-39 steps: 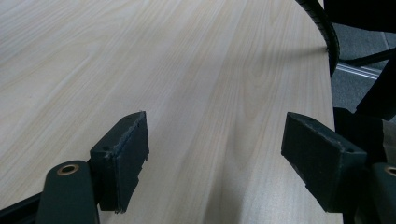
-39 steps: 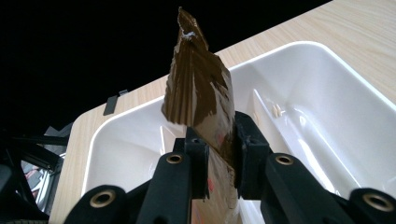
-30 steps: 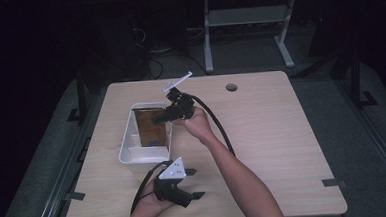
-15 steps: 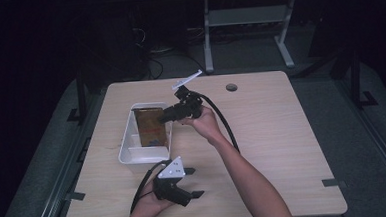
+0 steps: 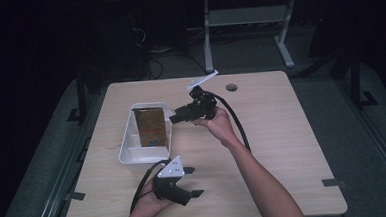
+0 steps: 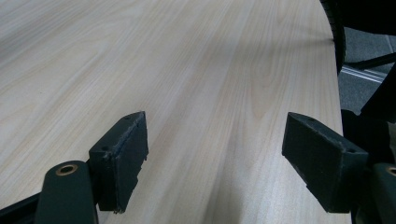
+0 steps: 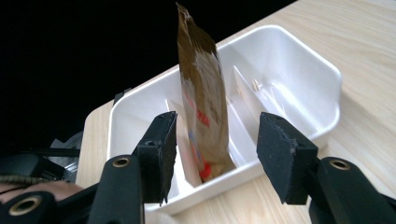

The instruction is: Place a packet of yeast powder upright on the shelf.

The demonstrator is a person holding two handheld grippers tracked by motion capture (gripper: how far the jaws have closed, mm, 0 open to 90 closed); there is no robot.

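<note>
1. Brown snack pouch (image 7: 203,102) stands on edge in the white divided bin (image 7: 299,70), leaning against a divider, just ahead of my right gripper (image 7: 215,154), whose jaws gape wide, apart from it.
2. From above, my right gripper (image 5: 177,117) hovers beside the bin's (image 5: 128,151) right rim.
3. My left gripper (image 6: 212,154), jaws spread wide and holding nothing, sits low over the wooden table (image 6: 196,60) near its front edge.

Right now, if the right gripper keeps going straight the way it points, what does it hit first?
Most likely the brown packet standing in the white bin: it sits between the open jaws of the right gripper. The bin's near wall is lower and may come first; depth is unclear.
</note>
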